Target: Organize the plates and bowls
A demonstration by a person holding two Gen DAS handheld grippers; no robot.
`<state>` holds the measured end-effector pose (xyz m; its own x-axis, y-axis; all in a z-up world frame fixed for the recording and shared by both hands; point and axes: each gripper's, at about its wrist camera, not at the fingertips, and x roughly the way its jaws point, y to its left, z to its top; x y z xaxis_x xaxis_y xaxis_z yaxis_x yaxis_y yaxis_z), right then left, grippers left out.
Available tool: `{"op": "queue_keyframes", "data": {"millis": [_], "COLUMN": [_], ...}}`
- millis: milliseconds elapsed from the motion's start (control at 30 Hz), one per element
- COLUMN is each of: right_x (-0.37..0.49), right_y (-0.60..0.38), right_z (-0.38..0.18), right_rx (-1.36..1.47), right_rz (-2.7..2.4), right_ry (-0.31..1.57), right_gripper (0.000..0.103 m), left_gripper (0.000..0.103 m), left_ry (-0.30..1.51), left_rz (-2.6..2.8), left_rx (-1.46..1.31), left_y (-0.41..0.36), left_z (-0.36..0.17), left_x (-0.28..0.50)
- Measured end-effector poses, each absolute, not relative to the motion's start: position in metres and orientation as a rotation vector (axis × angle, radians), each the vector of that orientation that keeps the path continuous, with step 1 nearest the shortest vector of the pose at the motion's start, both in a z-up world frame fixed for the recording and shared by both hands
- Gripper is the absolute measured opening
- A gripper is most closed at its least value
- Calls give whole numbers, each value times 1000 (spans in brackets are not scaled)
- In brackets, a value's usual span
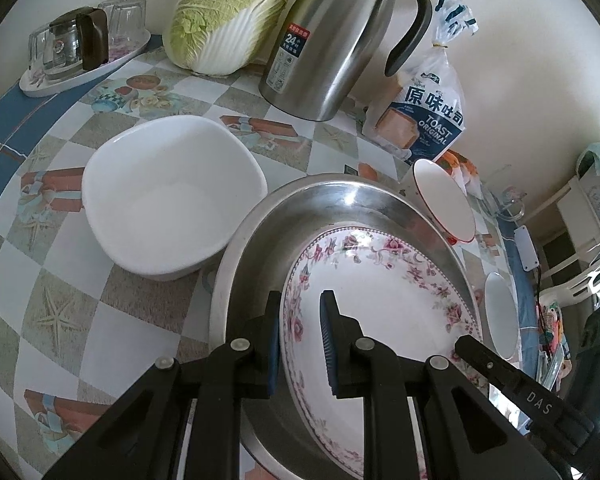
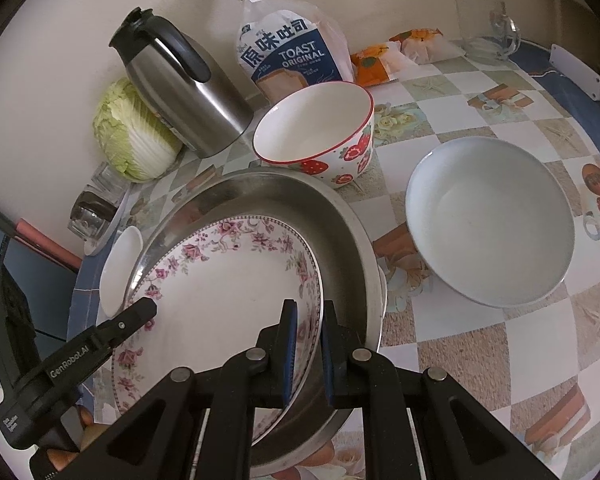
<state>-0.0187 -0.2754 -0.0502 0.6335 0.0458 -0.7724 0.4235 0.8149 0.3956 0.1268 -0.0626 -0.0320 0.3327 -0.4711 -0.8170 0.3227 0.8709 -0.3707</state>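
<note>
A white plate with a pink floral border (image 1: 384,312) lies tilted inside a wide steel basin (image 1: 340,204). My left gripper (image 1: 300,340) is shut on the plate's left rim, which passes between its blue pads. My right gripper (image 2: 308,352) is shut on the opposite rim of the same plate (image 2: 228,292), inside the basin's wall (image 2: 340,240). Whether the plate rests on the basin floor or hangs just above it, I cannot tell. A white squarish bowl (image 1: 172,196) stands left of the basin. A strawberry-patterned bowl (image 2: 316,132) stands behind the basin and a pale grey bowl (image 2: 488,220) to its right.
Along the wall behind the basin stand a steel thermos jug (image 1: 332,40), a napa cabbage (image 1: 228,20) and a bag of toast bread (image 2: 292,56). A tray of upturned glasses (image 1: 80,48) sits at the far left. The tablecloth (image 2: 480,352) is checked.
</note>
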Motion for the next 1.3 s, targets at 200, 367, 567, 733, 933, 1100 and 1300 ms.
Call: {"op": "queue_keyframes", "data": {"millis": [200,367,567,733,933,1100,1300], "right_x": [-18,-17,-15,-16,-14,-14,-13], "right_y": [-275,-275,-275,-275,-275,-275,-273], "right_z": [-51,-53,-56,-57,-58,-58,-58], "right_rx": [594,593,587,586,579,574,560], "right_rz": [-232,-234,-239,-245,-247,-253,-260], "right_ry": [869,872,876,877,879,876,880], "right_gripper": [12,12,12,12,12,12,12], "left_gripper": [19,19,19,19,19,19,19], "left_ry": [1118,1125,1129,1127,1124,1126,1119], "left_rz": [-519,-517,-519,-517,-513,-515,-504], "left_rx": [-148,-144,-132,-120,-110,-99,-70], "left_y": [-64,-64,-66,-67,-68,-69,-72], "left_z": [-33,-35,-36,-37,-36,-37,-37], "left_x": [129,129,129,128,128,128,129]}}
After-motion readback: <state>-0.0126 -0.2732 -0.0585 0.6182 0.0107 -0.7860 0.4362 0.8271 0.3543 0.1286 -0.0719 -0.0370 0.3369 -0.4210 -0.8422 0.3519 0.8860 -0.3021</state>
